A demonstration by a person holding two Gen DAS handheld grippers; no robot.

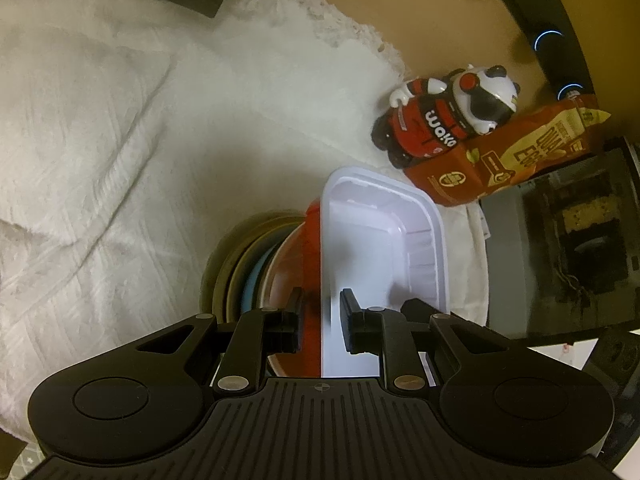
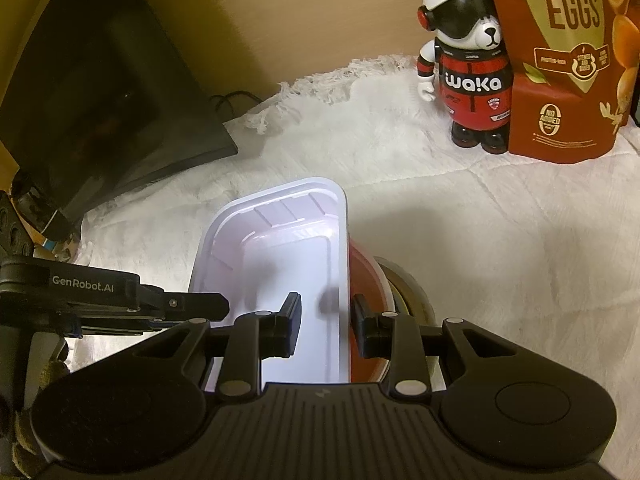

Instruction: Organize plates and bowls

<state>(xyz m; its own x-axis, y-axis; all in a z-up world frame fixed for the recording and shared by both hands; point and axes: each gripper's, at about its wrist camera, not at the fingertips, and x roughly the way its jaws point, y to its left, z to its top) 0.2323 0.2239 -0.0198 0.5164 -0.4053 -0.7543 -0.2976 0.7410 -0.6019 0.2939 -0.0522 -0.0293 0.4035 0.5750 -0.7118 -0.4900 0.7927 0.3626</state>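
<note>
While both grippers close in on the same stack, the left gripper (image 1: 320,320) has its jaws narrowed around the near rim of the white rectangular tray (image 1: 384,240), one pad inside and one outside against the red bowl (image 1: 308,280). The right gripper (image 2: 326,328) does likewise from the opposite side, jaws nearly closed across the tray wall (image 2: 276,264) and the red bowl (image 2: 366,312). The tray sits in the red bowl, atop stacked plates (image 1: 240,264) on the white cloth (image 1: 120,140) covering the tabletop. A panda figurine (image 2: 468,68) and a quail eggs bag (image 2: 568,60) stand behind, touching each other.
</note>
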